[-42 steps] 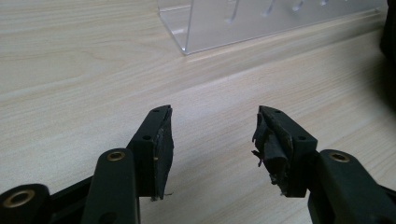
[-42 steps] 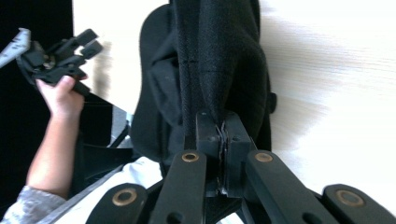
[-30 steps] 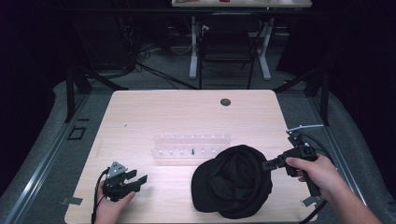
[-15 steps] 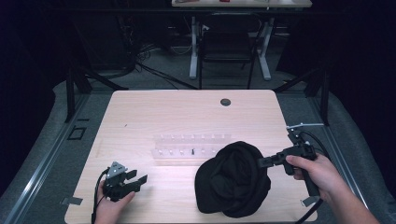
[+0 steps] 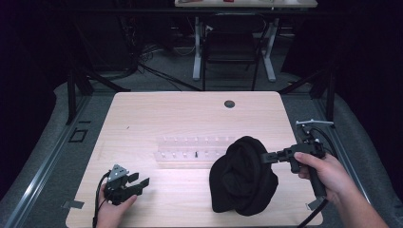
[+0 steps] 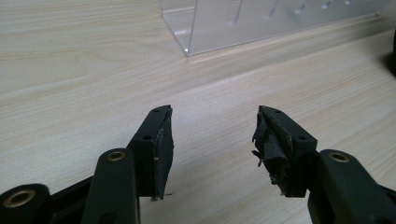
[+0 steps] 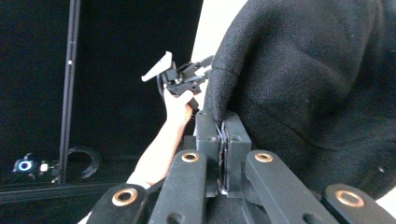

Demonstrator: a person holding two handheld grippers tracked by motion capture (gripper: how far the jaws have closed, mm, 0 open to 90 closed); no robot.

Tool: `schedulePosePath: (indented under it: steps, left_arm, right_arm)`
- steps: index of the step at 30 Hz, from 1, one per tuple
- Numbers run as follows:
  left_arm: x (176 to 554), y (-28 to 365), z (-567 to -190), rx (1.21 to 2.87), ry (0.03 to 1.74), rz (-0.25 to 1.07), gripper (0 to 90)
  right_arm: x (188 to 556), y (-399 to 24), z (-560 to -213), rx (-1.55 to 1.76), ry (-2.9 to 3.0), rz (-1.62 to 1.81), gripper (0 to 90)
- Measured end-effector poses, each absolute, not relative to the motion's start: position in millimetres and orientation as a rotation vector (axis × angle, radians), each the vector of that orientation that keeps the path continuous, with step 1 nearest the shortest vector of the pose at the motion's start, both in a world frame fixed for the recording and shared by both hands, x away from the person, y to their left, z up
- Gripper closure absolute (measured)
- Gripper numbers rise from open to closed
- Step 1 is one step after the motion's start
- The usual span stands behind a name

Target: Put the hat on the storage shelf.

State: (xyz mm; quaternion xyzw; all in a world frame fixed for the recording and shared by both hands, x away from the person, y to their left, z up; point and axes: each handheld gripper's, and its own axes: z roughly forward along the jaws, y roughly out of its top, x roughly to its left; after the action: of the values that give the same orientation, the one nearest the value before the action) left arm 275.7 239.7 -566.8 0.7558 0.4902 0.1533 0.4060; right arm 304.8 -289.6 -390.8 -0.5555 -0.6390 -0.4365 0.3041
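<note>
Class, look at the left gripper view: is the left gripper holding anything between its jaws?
No, the left gripper stands open over bare table.

Black cap (image 5: 243,175) — soft, woollen-looking cloth of matte, slightly fuzzy weave, seen close in the right gripper view (image 7: 322,88). State: crumpled and bunched into a tall, rounded heap, not spread flat. Pose: its right edge is raised and pinched, the lower folds resting on the surface (image 5: 190,114). Location: near-right part of the light wooden surface, just beside the right end of a clear plastic rack — whether touching cannot be told.
</note>
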Motion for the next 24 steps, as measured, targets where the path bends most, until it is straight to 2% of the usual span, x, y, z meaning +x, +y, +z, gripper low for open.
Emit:
schedulePosePath:
  steps: [24]
  left_arm:
    - [276, 239, -567, 1.913, 1.236, 0.39, 46.5]
  right_arm:
    - [308, -300, -362, -1.442, -1.618, -1.317, 88.4]
